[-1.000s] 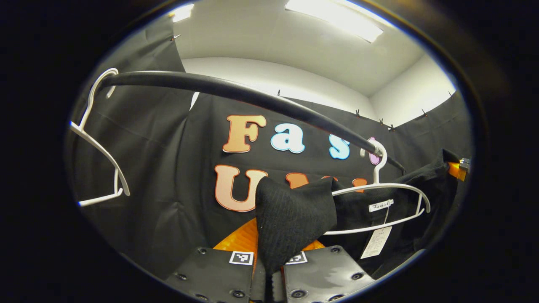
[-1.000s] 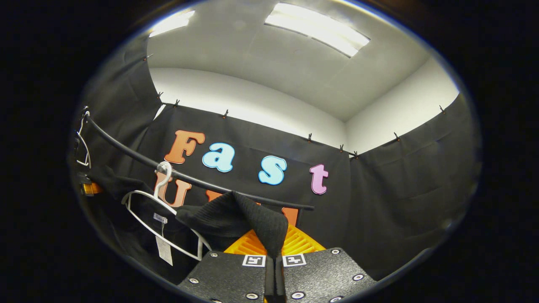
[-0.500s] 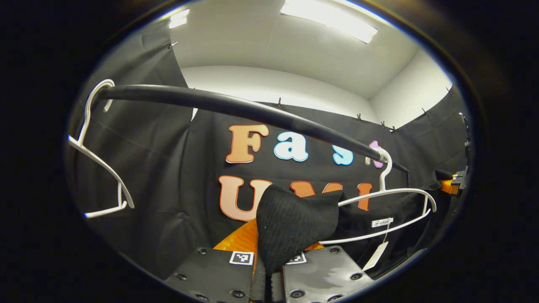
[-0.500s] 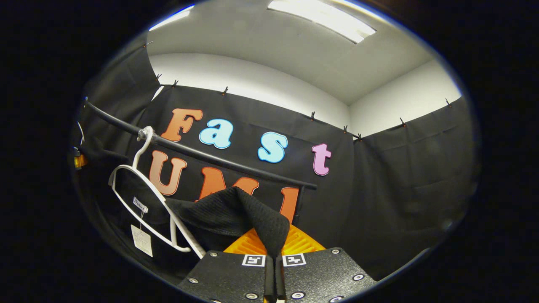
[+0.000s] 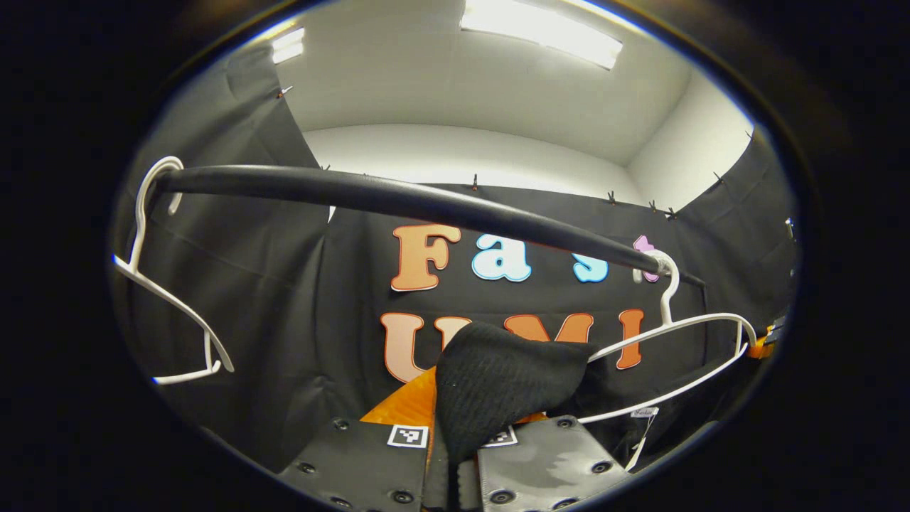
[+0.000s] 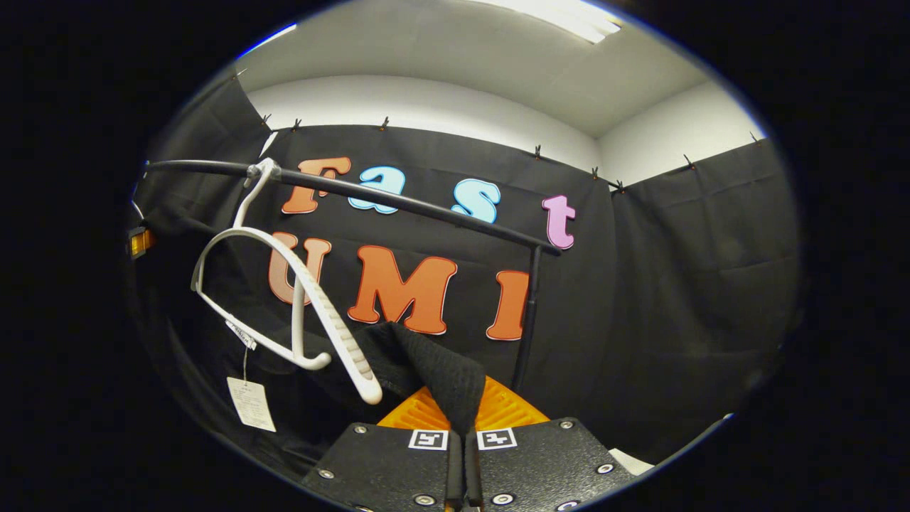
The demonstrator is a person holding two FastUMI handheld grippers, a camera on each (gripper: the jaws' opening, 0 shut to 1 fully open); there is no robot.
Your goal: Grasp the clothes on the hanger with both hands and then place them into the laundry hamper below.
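both tools are clamped on the black garment (image 6: 426, 370): left tool (image 5: 450, 455), right tool (image 6: 461, 462). it hangs just under the white hanger (image 6: 298, 299), seemingly free. next: lower it into the hamper below.

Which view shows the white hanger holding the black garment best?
The right gripper view: the white hanger shows whole, hook on the rail, one ridged arm bare. In the left gripper view, that hanger sits at the edge, its near arm behind the black garment.
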